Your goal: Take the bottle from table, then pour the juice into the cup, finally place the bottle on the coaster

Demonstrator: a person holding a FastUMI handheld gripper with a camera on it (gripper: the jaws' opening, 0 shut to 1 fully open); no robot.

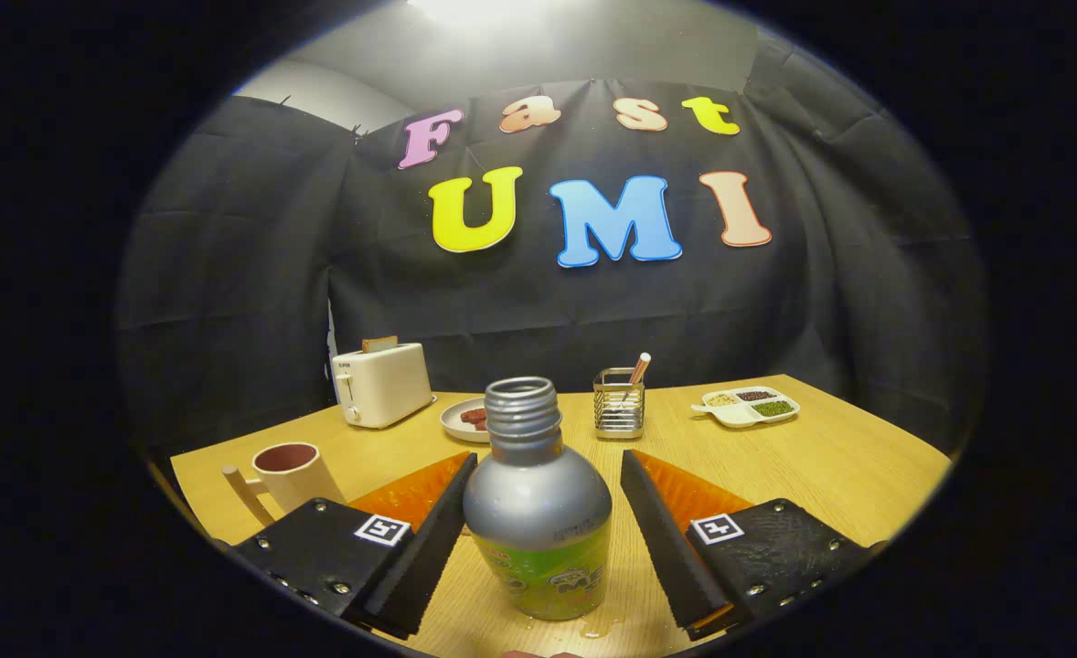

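The gripper (538, 512) is spread wide, its two fingers flanking the bottle (538, 512) without clear contact on either side; the bottle stands upright on the table (831, 466) between them, cap off, its threaded neck rising above the fingertips. The step in hand looks like the grasp itself. To do it well, the fingers should close evenly on the broad lower body rather than the sloping shoulder, where the pads would slide upward; the left finger sits nearer the bottle than the right, so centring first would keep the bottle from being nudged sideways or tipped. A few wet drops lie on the table just in front of the bottle's base, so the surface may be slick and the squeeze should be firm before lifting. The cup (296, 471) stands beyond the left finger, handle toward the gripper side, so the lift needs to stay vertical to avoid spilling from the open mouth. I cannot make out a coaster with certainty.
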